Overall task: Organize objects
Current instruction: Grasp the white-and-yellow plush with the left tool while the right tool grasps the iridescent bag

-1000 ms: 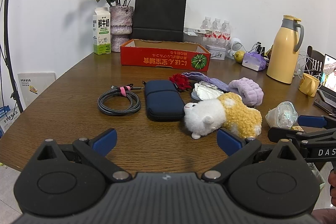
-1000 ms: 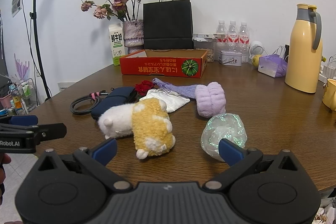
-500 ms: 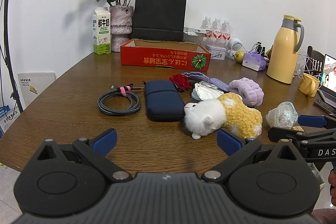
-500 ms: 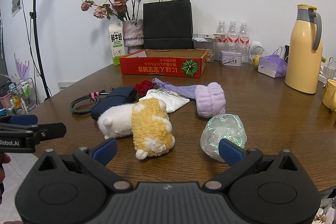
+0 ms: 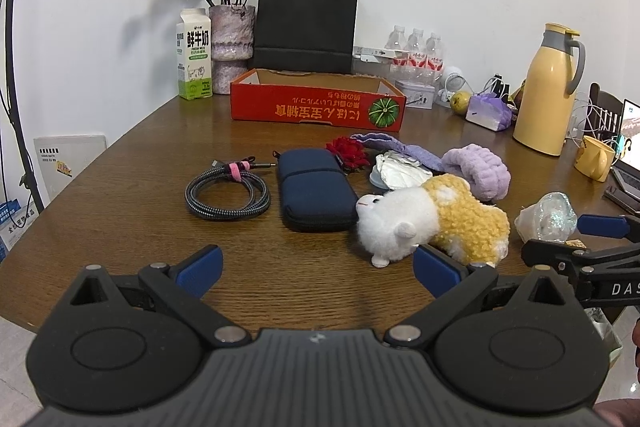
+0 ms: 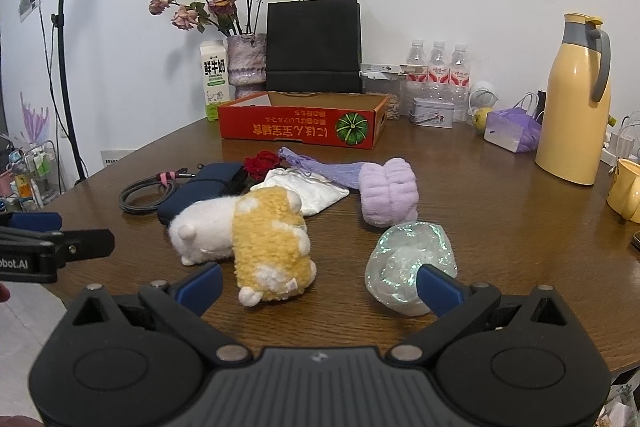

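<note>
1. While both tools hover at the near edge of the bench [image 5: 120,187], nothing is grasped: the left hand-held gripper [image 5: 316,267] has its jaws spread wide with only bare wood between them, and the right hand-held gripper [image 6: 320,281] is spread just as wide and also holds nothing.
2. The loose things lie in a group in the middle of the bench: a coiled cable [image 5: 228,197], a dark blue pouch [image 5: 314,193], a plush toy [image 5: 432,223], a purple headband [image 5: 480,173] and a shiny crumpled bag [image 6: 412,263].
3. The red box [image 5: 318,107] stands open behind them, well apart from both tools. I judge it is the place where the things should go.
4. The relation that matters: the plush toy lies straight ahead of the right hand-held gripper and a little to its left, while for the left one it is off to the right. Its long axis runs across the right wrist view, white head to the left and yellow body to the right.
5. The shiny crumpled bag is nearest of all to the right tool, just beside its right fingertip [image 6: 438,285].
6. The cable and the pouch lie ahead of the left tool, so that hand seems better placed for them.
</note>
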